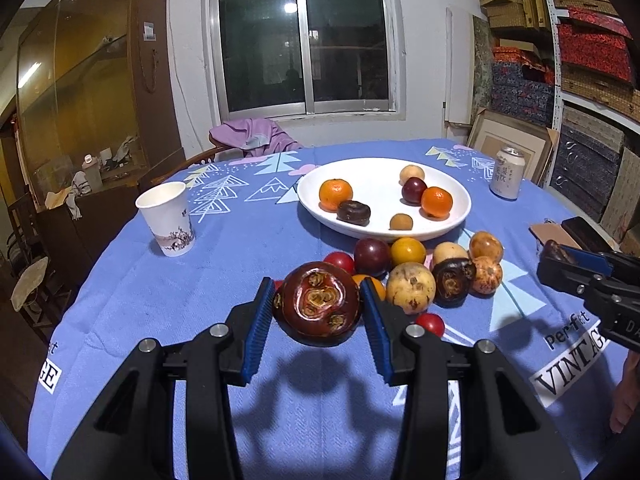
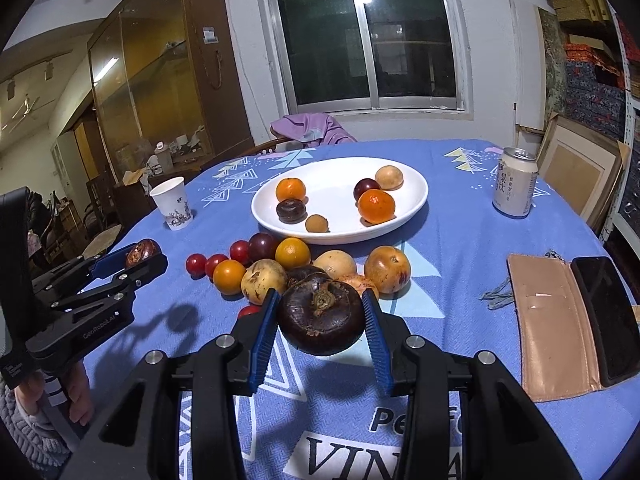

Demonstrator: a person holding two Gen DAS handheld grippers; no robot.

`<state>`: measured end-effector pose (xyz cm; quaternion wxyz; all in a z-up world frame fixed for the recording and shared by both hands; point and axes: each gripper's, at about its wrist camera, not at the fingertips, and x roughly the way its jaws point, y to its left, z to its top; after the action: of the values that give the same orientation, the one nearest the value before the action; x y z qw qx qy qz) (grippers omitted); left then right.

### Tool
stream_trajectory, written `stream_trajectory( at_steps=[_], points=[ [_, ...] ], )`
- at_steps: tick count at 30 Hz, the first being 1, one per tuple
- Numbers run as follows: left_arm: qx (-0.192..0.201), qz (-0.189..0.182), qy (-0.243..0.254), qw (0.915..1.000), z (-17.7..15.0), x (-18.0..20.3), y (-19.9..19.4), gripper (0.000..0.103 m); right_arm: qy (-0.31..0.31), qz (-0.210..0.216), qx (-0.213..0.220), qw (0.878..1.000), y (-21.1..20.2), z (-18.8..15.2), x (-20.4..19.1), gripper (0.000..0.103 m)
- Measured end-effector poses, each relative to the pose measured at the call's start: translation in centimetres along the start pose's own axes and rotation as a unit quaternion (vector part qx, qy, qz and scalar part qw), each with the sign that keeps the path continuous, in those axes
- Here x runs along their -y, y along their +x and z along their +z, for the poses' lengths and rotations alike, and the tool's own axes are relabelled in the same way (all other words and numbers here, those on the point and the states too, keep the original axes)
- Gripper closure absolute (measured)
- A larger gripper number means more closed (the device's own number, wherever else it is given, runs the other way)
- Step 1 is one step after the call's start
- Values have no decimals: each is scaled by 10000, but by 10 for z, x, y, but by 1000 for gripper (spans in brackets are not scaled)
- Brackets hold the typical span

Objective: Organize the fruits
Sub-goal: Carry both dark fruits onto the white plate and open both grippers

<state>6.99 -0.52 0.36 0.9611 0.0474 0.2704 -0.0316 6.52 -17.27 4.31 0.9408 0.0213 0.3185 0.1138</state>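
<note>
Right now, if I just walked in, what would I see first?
Two dark round fruits held up close: a reddish fruit in the left hand-held gripper, a blackish fruit in the right hand-held gripper. Behind them, a white plate with oranges, on a blue tablecloth.

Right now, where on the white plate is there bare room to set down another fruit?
The white plate is bare in its middle, between the two orange fruits, and along its far rim. Its near-left part is crowded by the dark fruit and small brown fruit.

Dark sliding window, white wall, glass-fronted wooden cabinet, stacked shelves
</note>
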Motion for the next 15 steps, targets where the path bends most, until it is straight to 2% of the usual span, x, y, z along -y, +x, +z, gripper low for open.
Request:
stream_trajectory(
  at_steps=[4,10,15],
  points=[
    [-20,-3,-39,10000,20,-4,10,60,130,35,11,9999,0,21,10,60],
    [153,39,111,9998,72,3,33,60,97,-109,286,9995,7,81,19,60],
    [193,-132,12,9997,106,13,61,60,196,-117,282,9993,43,119,26,60]
  ],
)
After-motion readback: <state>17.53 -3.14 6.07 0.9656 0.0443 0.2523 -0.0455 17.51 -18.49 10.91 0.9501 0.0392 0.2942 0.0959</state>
